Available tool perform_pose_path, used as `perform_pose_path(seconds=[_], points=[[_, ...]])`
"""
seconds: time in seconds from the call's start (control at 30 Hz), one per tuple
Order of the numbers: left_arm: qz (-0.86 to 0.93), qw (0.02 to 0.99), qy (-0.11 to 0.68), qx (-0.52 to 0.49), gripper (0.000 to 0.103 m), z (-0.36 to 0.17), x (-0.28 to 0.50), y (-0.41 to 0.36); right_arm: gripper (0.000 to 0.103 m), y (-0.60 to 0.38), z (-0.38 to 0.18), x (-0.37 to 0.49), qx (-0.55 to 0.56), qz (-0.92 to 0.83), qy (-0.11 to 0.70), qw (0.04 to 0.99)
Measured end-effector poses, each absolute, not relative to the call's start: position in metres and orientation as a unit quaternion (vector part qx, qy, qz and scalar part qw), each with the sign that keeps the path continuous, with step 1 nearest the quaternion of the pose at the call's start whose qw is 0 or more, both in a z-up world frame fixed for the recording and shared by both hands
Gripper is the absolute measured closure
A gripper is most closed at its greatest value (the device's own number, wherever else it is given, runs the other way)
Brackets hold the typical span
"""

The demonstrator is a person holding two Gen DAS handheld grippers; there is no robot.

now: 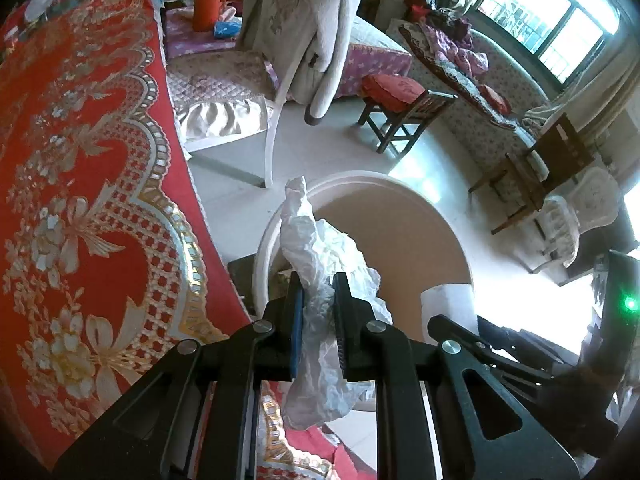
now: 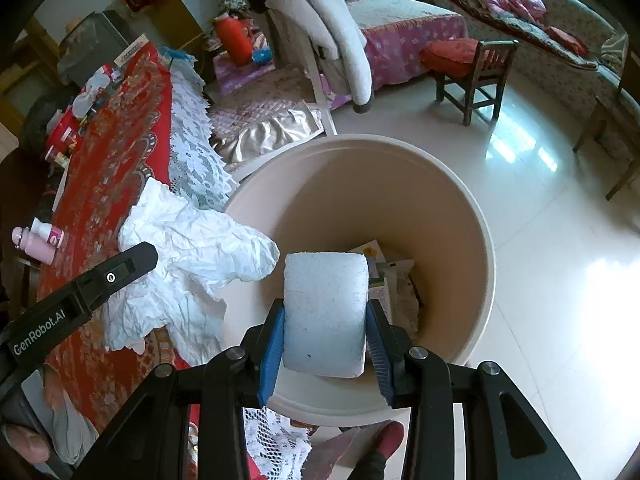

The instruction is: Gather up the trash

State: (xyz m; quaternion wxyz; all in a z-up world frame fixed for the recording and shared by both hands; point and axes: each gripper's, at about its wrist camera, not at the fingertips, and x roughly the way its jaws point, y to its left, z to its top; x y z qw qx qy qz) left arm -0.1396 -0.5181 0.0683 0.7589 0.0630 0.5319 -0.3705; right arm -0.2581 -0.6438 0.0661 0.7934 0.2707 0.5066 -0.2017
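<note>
Cluttered living rm w/ glossy pale tile floor (image 2: 560,280); round cream bin (image 2: 486,264) stands on it just beside the table's edge.

Crumpled white paper (image 1: 324,264) is pinched between the left gripper (image 1: 318,308) fingers, jaws nearly closed on its middle, paper bulging above & below them. It hangs over the bin's near-left rim, at the table edge. From the right wrist cam the same wad (image 2: 192,256) spreads out beside the left tool's black arm, overlapping the rim.

White foam block (image 2: 326,312) sits clamped in the right gripper (image 2: 326,344), blue pads (image 2: 272,348) pressed on both sides, jaws about block-width apart. Block is held above the bin's opening, near the front rim. Left cam catches only its top corner (image 1: 448,304).

Inside the bin: some paper/card scraps (image 2: 384,272) at the bottom, details unclear.

Outward: red & gold floral tablecloth (image 1: 80,200) w/ white lace trim (image 2: 196,152); small pink bottle (image 2: 38,242) lying on it. Further back: red thermos (image 1: 208,0), white coat (image 1: 320,32) draped over a chair, wooden stool w/ red cushion (image 1: 394,90), sofa (image 2: 560,20) piled w/ clothes, bright window (image 1: 552,20).
</note>
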Motion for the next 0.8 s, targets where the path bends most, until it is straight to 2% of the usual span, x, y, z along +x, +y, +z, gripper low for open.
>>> perform_pose_path(seconds=[0.1,0.13,0.2,0.27,0.33,0.6,0.8], points=[[-0.373,0.758,0.531,0.064,0.090,0.067,-0.140,-0.519,0.064,-0.644,0.065,-0.259,0.270,-0.202,0.508,0.793],[-0.375,0.758,0.531,0.062,0.086,0.067,-0.140,-0.520,0.064,-0.645,0.065,-0.259,0.269,-0.202,0.509,0.792],[-0.374,0.758,0.530,0.058,0.074,0.067,-0.139,-0.520,0.060,-0.645,0.064,-0.258,0.267,-0.202,0.509,0.793],[-0.375,0.760,0.529,0.050,0.056,0.068,-0.138,-0.518,0.054,-0.646,0.065,-0.258,0.265,-0.205,0.508,0.794],[-0.379,0.759,0.527,0.042,0.052,0.070,-0.137,-0.516,0.054,-0.647,0.065,-0.258,0.267,-0.207,0.506,0.794],[-0.373,0.777,0.505,0.047,0.051,0.082,-0.141,-0.503,0.052,-0.641,0.072,-0.263,0.265,-0.206,0.498,0.799],[-0.375,0.798,0.470,0.050,0.051,0.108,-0.150,-0.487,0.052,-0.621,0.096,-0.269,0.224,-0.213,0.476,0.823]])
